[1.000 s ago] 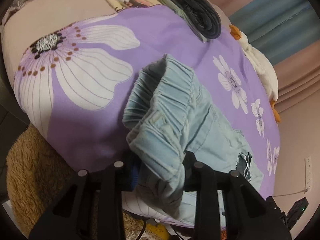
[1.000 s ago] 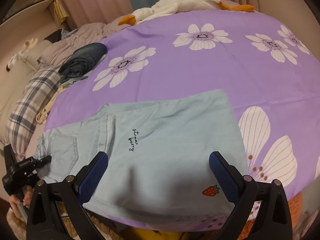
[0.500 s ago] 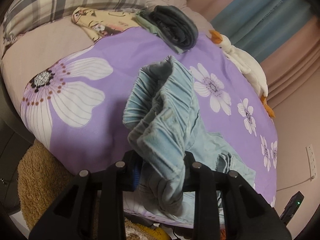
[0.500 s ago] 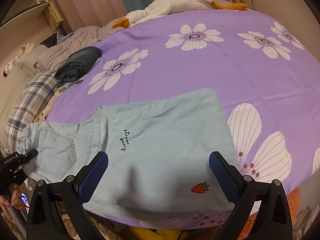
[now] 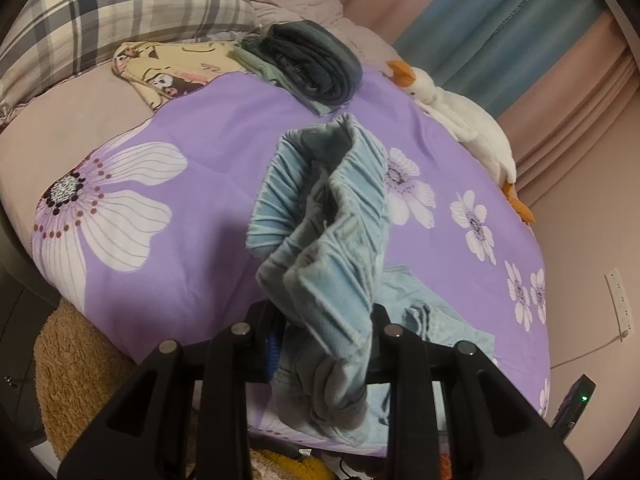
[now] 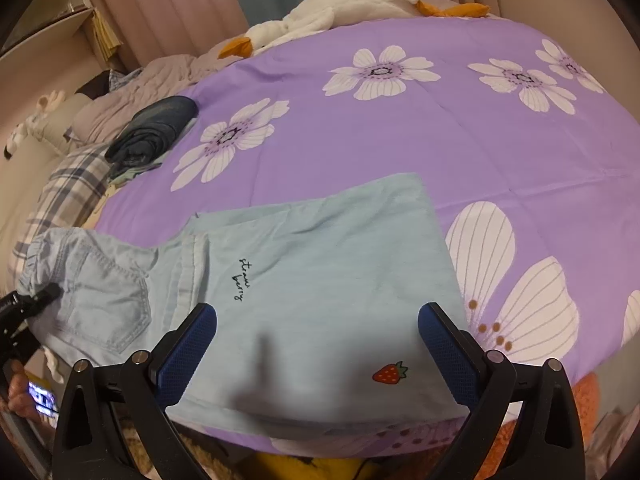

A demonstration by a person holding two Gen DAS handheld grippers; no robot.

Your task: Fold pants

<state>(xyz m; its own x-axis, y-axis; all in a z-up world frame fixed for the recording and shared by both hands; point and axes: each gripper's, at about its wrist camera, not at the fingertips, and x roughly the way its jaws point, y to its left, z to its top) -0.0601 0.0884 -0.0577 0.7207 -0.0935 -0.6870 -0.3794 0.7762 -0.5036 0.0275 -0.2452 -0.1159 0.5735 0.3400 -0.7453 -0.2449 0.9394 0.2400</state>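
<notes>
Left wrist view. Upper left: a plaid pillow [image 5: 120, 12] beside a yellow printed garment [image 5: 168, 70]. Upper centre: a folded dark garment [image 5: 316, 62] lying partly on the purple flowered bedspread [image 5: 208, 152]. Centre: the elastic, gathered waistband end of the light blue pants [image 5: 328, 224] rises bunched and crumpled above the bedspread, its ribbed band doubled over on itself. Lower centre: the left gripper [image 5: 324, 344] has its black jaws drawn close together on this bunched fabric, the cloth pinched between them and spilling out below. Right: a white plush goose [image 5: 464, 120] with an orange beak lies along the far edge of the bed, in front of blue and pink curtains.

Right wrist view. Far left edge: the left gripper [image 6: 40, 300] appears as a dark tip clamped on the waistband, with part of a hand below it. Left of centre: the seat of the pants [image 6: 320, 280] shows a stitched back pocket and lifts slightly off the bed towards that gripper. Centre: the legs lie flat and smooth on the bedspread [image 6: 440, 128], stacked one on the other, bearing small black script lettering and a red strawberry motif near the lower hem. Lower centre: the right gripper [image 6: 316, 352] stands wide open above the leg fabric, its blue pads [image 6: 448, 364] well apart and gripping nothing. Whether the pads touch the cloth cannot be told.

No containers are visible in either view.
</notes>
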